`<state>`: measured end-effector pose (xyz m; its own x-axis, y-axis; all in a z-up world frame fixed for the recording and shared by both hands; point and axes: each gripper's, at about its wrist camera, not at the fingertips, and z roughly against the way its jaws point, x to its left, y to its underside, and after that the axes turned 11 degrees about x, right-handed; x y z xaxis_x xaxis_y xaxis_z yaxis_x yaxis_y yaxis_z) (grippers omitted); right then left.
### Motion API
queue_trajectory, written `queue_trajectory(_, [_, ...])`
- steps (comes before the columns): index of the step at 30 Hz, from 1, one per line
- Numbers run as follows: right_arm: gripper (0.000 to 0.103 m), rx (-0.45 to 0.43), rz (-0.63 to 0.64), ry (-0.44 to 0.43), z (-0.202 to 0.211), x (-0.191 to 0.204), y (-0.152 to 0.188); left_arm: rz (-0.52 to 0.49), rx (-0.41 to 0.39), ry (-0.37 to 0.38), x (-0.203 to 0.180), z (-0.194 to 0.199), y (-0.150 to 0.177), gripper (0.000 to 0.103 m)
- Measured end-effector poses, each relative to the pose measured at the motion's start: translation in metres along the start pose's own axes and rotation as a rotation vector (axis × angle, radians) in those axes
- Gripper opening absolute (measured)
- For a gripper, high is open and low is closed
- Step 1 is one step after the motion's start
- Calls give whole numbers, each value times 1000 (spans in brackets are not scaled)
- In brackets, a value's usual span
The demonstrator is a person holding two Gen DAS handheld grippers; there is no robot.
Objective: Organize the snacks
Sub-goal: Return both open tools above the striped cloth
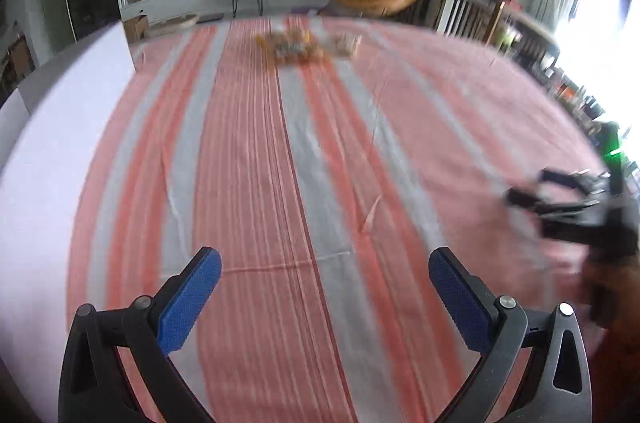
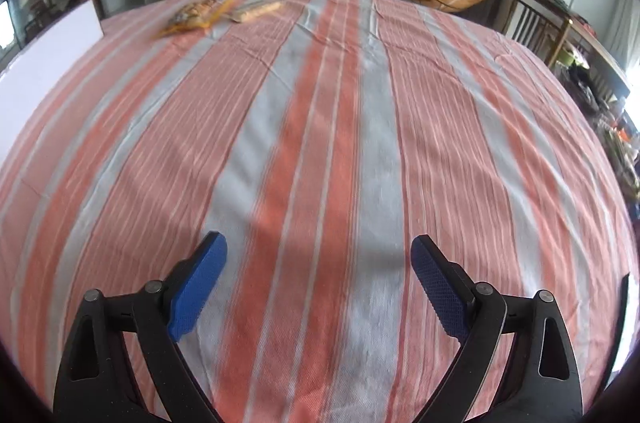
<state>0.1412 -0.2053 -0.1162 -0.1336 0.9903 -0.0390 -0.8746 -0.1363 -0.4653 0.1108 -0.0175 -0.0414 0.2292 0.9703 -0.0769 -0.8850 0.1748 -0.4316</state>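
The snacks (image 2: 200, 15) are lying at the far end of the striped tablecloth (image 2: 320, 127), close to its far edge and left of centre in the right wrist view: an orange-yellow bag (image 2: 192, 17) is sprawling flat, and a paler, longer packet (image 2: 258, 10) is sitting just beside it on its right, apparently touching or nearly so. In the left wrist view the same cluster (image 1: 304, 45) is showing as a blurred heap near the far edge, too smeared to count the pieces or read any label. Judging by how things are lying, the organizing is looking barely begun or between steps: the packets are bunched loosely rather than lined up, no tray, box or basket for them is showing on the cloth, and the whole near stretch of fabric is carrying nothing. A white board (image 2: 48, 63) is standing at the left edge of the table. Both claws are hanging well apart from the snacks, over the near part of the cloth. The left gripper (image 1: 324, 265) is standing with its blue pads (image 1: 192, 299) spread wide, gripping nothing and touching nothing, only striped cloth showing between them. The right gripper (image 2: 318, 251) is likewise gaping wide and empty; it is also appearing, blurred, at the right edge of the left wrist view.
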Motion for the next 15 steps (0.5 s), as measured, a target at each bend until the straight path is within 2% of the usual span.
queue_trajectory(3, [96,-9,-10,11,1,-2,6,11,19,-48,1,-27,-12,103])
queue_trajectory(8, [100,7,-29,-24,-6,-10,6,106,31,-65,6,-53,-20,102])
queue_trajectory(12, [100,7,-34,-17,-6,-10,8,99,11,-131,4,-58,-15,103])
queue_trajectory(15, [101,9,-37,-22,-5,-12,8,99,11,-126,5,-60,-15,103])
